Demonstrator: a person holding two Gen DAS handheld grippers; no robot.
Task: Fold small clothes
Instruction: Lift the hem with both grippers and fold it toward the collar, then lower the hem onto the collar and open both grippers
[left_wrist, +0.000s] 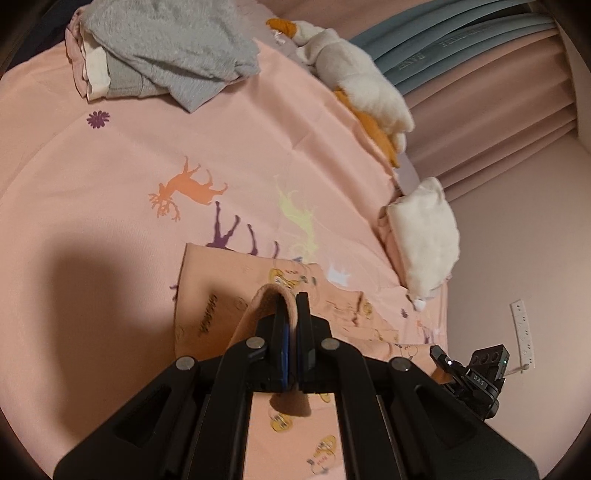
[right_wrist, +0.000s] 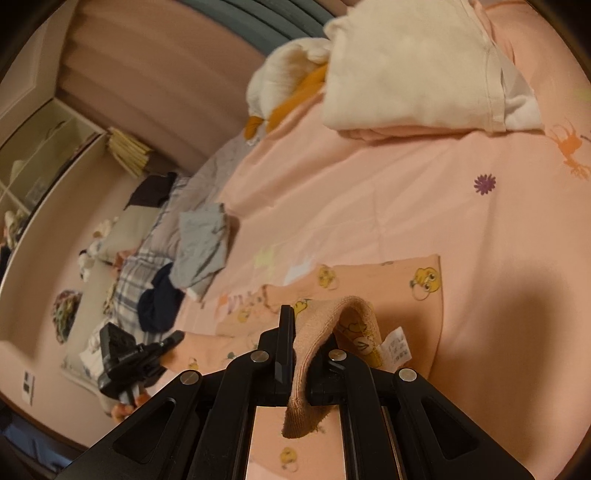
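Observation:
A small pink garment with yellow cartoon prints (left_wrist: 229, 291) lies on the pink bedsheet (left_wrist: 110, 192). My left gripper (left_wrist: 291, 295) is shut on its ribbed cuff (left_wrist: 269, 291) and lifts that edge. My right gripper (right_wrist: 312, 314) is shut on the other ribbed cuff (right_wrist: 354, 306), with a white care label (right_wrist: 399, 347) hanging beside it. The garment's flat part shows in the right wrist view (right_wrist: 391, 280). Each view shows the other gripper at its lower edge: the right gripper in the left wrist view (left_wrist: 476, 376), the left gripper in the right wrist view (right_wrist: 136, 354).
A stack of folded grey and pink clothes (left_wrist: 159, 55) sits far left. A white and orange plush toy (left_wrist: 354, 77) and folded white clothes (left_wrist: 424, 236) lie near the bed's right edge. Grey and navy clothes (right_wrist: 192, 251) lie by the pillow side. Pink curtains (left_wrist: 498, 110) hang behind.

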